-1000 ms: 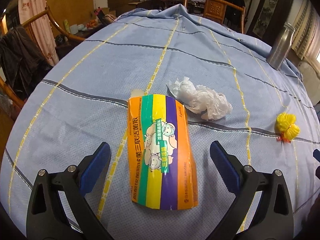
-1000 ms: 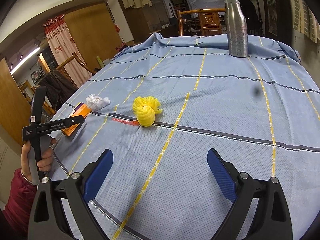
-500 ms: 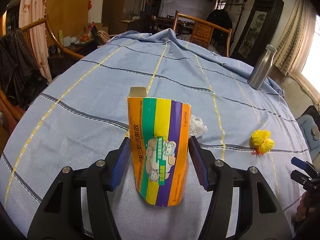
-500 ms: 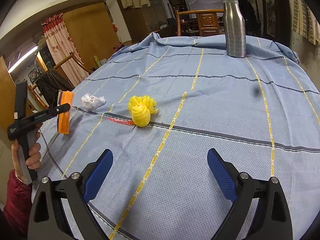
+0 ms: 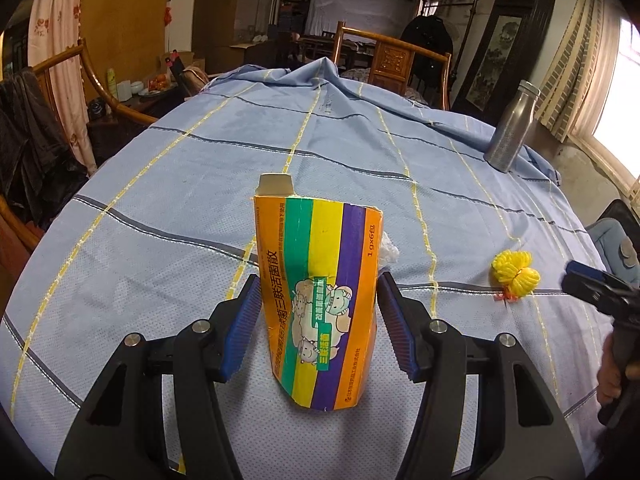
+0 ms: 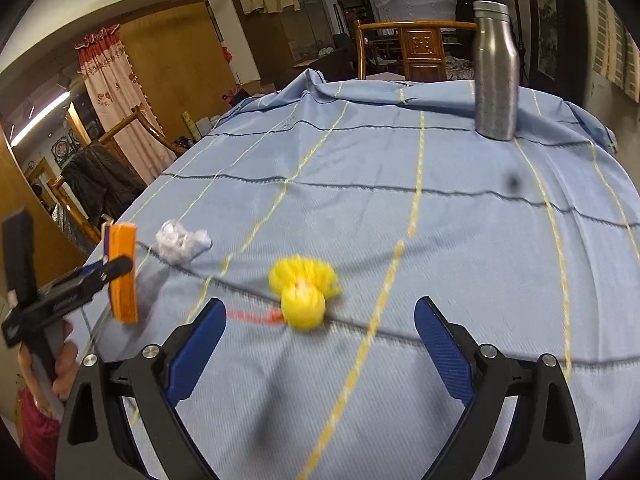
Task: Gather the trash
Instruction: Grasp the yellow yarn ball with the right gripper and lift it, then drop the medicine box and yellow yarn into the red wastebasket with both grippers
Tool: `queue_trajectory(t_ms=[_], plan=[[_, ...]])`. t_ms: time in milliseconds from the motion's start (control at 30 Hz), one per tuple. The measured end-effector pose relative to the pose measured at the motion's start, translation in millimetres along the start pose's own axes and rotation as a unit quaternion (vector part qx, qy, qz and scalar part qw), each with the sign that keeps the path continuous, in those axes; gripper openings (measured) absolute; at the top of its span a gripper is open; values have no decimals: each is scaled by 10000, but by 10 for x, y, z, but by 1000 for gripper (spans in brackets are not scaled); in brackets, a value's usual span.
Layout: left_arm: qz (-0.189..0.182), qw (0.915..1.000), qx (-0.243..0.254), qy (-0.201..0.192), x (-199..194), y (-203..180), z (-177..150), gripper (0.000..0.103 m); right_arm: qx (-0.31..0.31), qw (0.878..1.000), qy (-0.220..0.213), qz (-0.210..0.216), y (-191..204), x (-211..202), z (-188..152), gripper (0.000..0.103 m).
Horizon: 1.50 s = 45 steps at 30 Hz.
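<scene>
My left gripper (image 5: 318, 320) is shut on a striped orange, green, yellow and purple medicine box (image 5: 318, 292) and holds it upright above the blue tablecloth. The box also shows in the right wrist view (image 6: 122, 272), lifted at the left. A crumpled white plastic wrapper (image 6: 182, 240) lies on the cloth; in the left wrist view only its edge (image 5: 388, 252) shows behind the box. A yellow net ball (image 6: 302, 292) with a red tag lies just ahead of my open, empty right gripper (image 6: 320, 344). It also shows in the left wrist view (image 5: 514, 276).
A steel bottle (image 6: 496, 72) stands at the far right of the table; it also shows in the left wrist view (image 5: 510, 128). A wooden chair (image 5: 394, 64) stands behind the table. The blue striped tablecloth (image 6: 440, 220) is bunched at the far edge.
My left gripper closed on the medicine box and lifted it upright off the cloth. My right gripper moved forward and closer to the yellow net ball.
</scene>
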<state>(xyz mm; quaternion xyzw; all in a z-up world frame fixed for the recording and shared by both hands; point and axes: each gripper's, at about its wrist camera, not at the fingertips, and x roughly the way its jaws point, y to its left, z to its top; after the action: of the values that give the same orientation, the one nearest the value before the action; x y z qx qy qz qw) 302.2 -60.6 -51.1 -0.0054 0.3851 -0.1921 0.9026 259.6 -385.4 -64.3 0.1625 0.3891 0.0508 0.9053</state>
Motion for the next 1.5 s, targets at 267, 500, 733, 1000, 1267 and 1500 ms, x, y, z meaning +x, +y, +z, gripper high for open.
queue_trajectory(t_ms=[267,500,733,1000,1267,1500], plan=[[-86,10000,-7,13,-10,-6,5,59,144,9999,68,42,17,328,94,94],[-133,9999,43,20,-8,-33,8,59,30,9999,133,-14,12,476,35,90],[-240,9997,6,-35,-52,-28,7,59,-359,9986,-288,270,207,195,21,29],[-193,9995,-31,-250,-263,-19,-97,59,-409,9940,-721,708,401,-293,-55,29],[-58,9987,-166,-470,-770,5,-287,58,-368,9899,-910,1026,488,-605,-212,29],[138,9966,-324,-750,-1330,56,-443,58,-267,9852,-1044,1336,538,-840,-477,29]])
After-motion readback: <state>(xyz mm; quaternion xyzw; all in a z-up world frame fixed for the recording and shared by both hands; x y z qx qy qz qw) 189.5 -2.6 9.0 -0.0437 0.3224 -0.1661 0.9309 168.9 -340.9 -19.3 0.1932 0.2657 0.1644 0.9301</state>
